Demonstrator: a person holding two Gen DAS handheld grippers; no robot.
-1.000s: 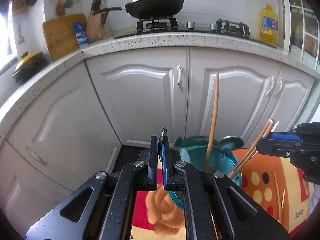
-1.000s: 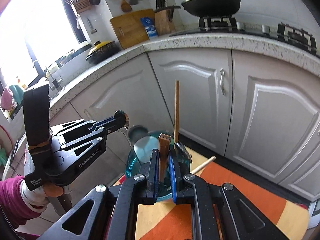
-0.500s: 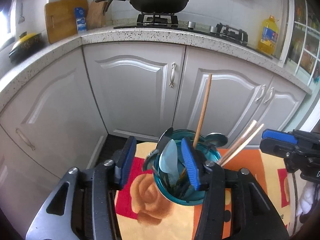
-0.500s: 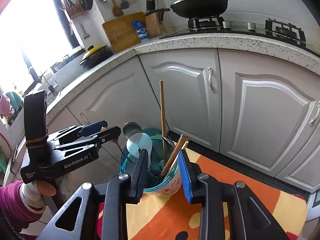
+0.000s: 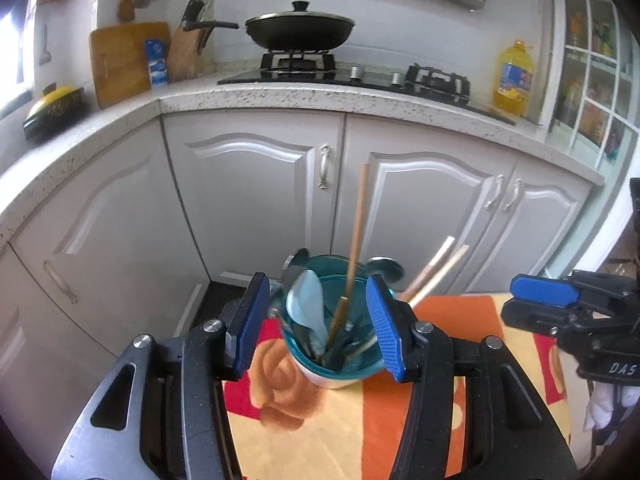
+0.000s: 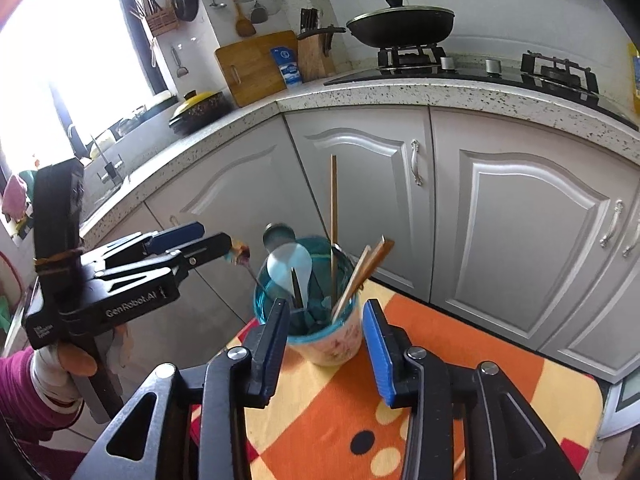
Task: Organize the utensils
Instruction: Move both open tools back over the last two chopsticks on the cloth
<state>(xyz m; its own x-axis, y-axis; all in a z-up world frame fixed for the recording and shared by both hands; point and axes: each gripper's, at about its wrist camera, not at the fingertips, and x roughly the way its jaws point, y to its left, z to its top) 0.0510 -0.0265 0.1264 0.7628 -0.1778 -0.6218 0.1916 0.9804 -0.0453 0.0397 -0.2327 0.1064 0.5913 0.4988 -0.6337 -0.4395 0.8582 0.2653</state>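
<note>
A teal cup (image 5: 334, 354) stands upright on the orange patterned surface (image 5: 440, 364), packed with utensils. One long chopstick (image 5: 357, 240) points toward twelve o'clock; two more (image 5: 434, 274) lean toward two o'clock. A pale spoon (image 5: 310, 308) sits bowl-up; the utensils' lower ends are hidden inside. The left gripper (image 5: 316, 326) and right gripper (image 6: 326, 334) have both just been opening, fingers apart either side of the cup, clasping nothing. "GenRobot.AI" reads on the left gripper's side.

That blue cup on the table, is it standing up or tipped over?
Upright: the cup stands on its base, its open mouth up, utensils sticking out.
</note>
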